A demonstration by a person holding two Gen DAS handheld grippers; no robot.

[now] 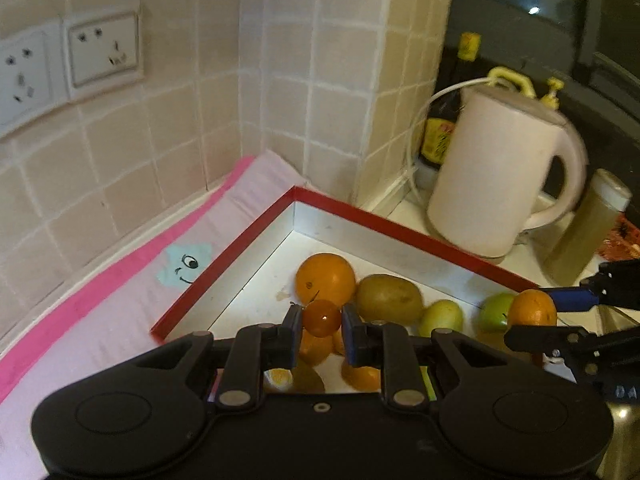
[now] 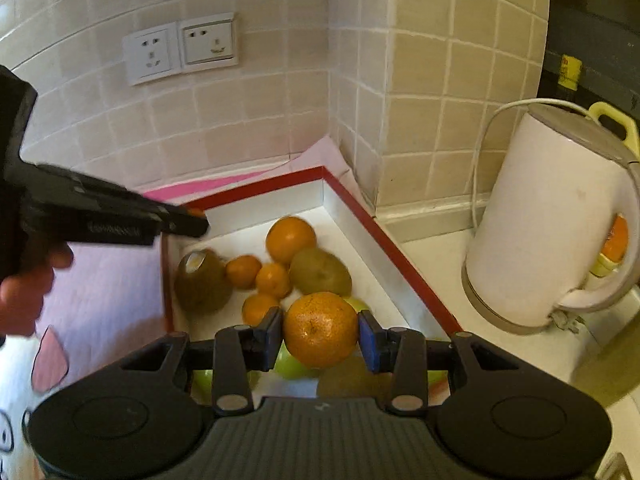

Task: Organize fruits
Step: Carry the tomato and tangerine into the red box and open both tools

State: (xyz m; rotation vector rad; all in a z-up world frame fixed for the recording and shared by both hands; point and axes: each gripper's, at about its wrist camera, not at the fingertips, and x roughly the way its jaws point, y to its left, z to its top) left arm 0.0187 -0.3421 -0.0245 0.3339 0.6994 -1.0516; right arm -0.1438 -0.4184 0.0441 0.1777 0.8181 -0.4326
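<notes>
A red-rimmed white box (image 1: 224, 256) (image 2: 384, 240) sits in the tiled corner and holds oranges, kiwis and green fruits. My left gripper (image 1: 321, 326) is shut on a small dark-orange tangerine (image 1: 321, 317) above the box's near part. My right gripper (image 2: 320, 334) is shut on a larger orange (image 2: 320, 328) above the box's front right; it also shows in the left wrist view (image 1: 532, 308). In the box lie a big orange (image 1: 325, 278) (image 2: 291, 239), a kiwi (image 1: 389, 298) (image 2: 320, 272), another kiwi (image 2: 202, 280), small tangerines (image 2: 273, 280) and green fruits (image 1: 442, 316).
A white electric kettle (image 1: 504, 176) (image 2: 548, 220) stands right of the box. Behind it are a dark sauce bottle (image 1: 448, 120) and a jar (image 1: 584, 228). A pink cloth (image 1: 100, 312) lies under the box. Wall sockets (image 2: 180, 50) are on the tiles.
</notes>
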